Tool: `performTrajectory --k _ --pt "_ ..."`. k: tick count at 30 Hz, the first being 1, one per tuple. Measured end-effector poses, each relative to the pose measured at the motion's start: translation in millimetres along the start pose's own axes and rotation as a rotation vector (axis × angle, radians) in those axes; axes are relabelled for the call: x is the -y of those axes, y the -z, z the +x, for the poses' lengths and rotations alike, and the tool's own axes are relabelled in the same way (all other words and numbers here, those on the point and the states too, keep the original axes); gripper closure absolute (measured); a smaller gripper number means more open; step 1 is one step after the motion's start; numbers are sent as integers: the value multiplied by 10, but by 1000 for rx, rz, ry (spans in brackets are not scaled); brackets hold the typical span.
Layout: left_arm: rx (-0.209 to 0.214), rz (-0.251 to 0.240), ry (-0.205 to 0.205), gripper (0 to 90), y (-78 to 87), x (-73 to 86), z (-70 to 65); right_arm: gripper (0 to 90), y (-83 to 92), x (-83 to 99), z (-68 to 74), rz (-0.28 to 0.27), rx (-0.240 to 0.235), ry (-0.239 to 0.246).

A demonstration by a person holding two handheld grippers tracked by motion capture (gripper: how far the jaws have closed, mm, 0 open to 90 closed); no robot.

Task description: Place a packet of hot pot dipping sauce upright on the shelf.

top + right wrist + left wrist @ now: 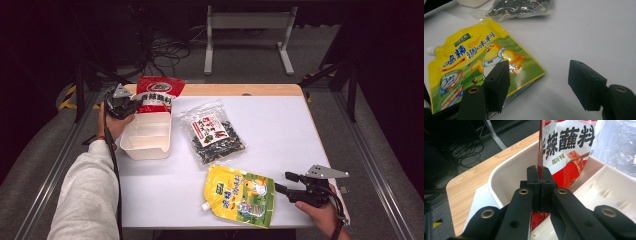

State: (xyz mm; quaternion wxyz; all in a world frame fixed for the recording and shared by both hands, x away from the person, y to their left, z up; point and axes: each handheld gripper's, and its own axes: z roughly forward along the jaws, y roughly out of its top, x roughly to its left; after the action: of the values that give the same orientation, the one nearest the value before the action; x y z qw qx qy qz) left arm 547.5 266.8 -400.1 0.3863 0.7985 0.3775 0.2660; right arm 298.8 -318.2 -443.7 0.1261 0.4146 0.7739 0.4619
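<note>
Tongs [541,182] pinching glossy red pouch [567,147], smooth white tub [506,173]

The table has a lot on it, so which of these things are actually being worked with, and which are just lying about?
In use:
- red sachet, clamped in the shut left gripper
- white bin, over which the sachet is held
- yellow pouch, just ahead of the open right gripper

Lying about:
- clear bag of dark bits, flat on the table
- cables on the floor beyond the table
</note>
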Motion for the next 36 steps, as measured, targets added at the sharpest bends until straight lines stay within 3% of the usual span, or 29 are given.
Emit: performTrajectory --k 2,7,14,18,23,29,36 --pt "22 -23 17 850 31 22 9 339 -6 -3 8 8 10 9" --pt "19 -50 35 806 131 43 15 341 -8 -9 18 21 31 41" --pt "27 -142 60 750 467 96 -76 363 20 -56 -2 8 59 58" --pt "36 -161 62 735 648 130 -139 372 -18 -104 -11 2 57 69" --pt "55 -179 37 710 856 240 -331 390 -112 -186 -22 12 42 84" --pt "80 -208 75 678 1062 386 -458 418 -181 -252 32 9 10 109" --pt "101 -258 60 613 1328 485 -726 483 -257 -307 77 19 -19 143"
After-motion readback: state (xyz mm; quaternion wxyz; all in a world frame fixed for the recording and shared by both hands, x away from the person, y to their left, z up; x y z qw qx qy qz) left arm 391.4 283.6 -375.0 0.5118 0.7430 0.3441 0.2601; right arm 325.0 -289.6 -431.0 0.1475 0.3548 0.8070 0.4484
